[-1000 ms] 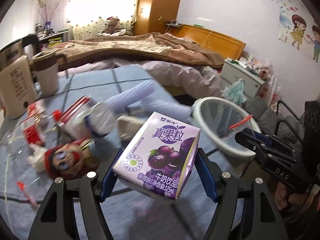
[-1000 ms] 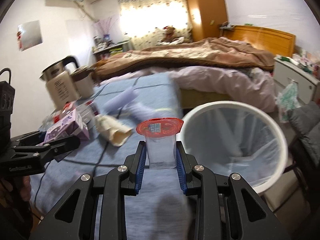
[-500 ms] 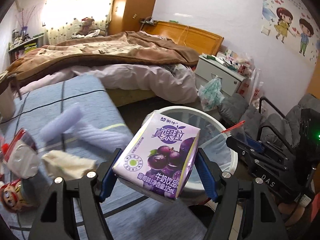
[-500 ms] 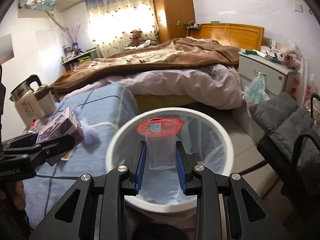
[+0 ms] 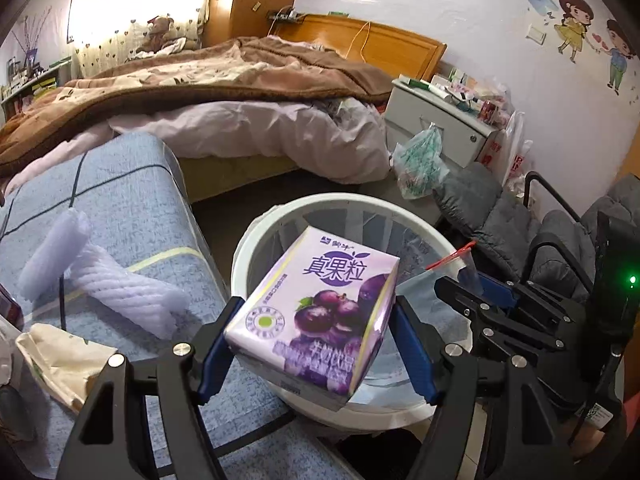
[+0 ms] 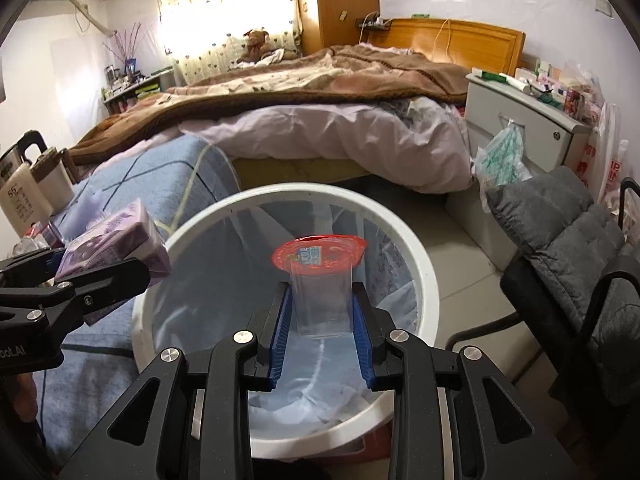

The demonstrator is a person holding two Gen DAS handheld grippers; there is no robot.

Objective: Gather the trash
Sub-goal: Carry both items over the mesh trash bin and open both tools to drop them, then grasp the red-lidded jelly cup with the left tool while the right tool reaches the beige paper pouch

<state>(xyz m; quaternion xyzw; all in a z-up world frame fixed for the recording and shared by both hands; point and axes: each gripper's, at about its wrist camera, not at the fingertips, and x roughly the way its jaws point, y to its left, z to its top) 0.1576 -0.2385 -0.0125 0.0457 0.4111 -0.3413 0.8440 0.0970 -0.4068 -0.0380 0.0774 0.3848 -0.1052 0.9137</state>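
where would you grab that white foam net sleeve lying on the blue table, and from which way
Grip the foam net sleeve across its narrow middle, coming from above with the fingers straddling its long axis. It lies flat on the blue table, and its soft tube shape should squash into a firm pinch there; a second sleeve overlaps its far end.

The purple carton (image 5: 316, 316) bears large white characters "真果粒" above pictured grapes, with "牛奶饮品" along its lower edge. The kettle (image 6: 22, 200) at the table's far left edge shows "55°". The left gripper (image 6: 102, 276) body reads "oot.AI", cut off.
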